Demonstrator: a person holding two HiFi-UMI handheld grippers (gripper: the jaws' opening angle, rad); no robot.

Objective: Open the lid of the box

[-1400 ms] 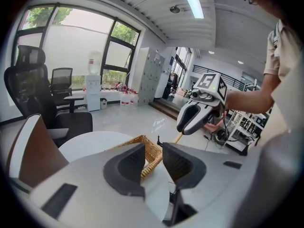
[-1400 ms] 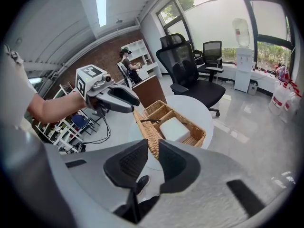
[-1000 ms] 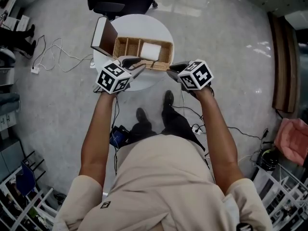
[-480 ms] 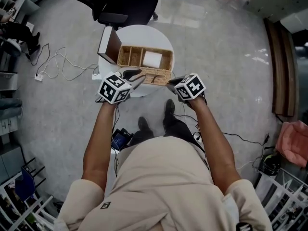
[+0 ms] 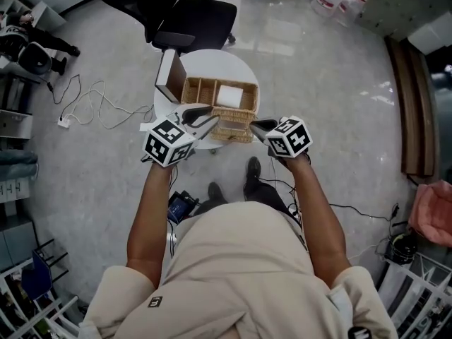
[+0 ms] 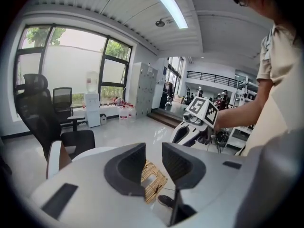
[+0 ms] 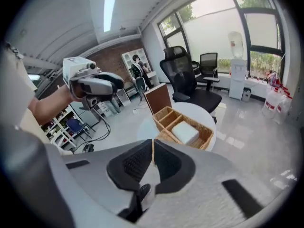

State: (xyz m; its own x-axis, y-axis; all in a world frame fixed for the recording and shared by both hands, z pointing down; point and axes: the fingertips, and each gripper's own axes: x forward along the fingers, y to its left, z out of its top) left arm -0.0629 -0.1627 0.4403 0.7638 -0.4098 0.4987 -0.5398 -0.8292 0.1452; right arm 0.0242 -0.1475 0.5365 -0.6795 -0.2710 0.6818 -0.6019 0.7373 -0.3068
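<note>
Holding the jaws of the left gripper apart, with nothing between them. Just finishing closing the jaws of the right gripper, now squeezed nearly together on nothing at all. Hovering both grippers side by side over the near edge of a small round white table, touching neither the table nor the box. Looking down past them at the long brown woven basket box sitting on that table, split into little rooms. Spotting a white square block lying in its biggest room. Finding the flat lid, brown inside, already standing up open at the box's left end. Seeing a black office chair just behind the table.
</note>
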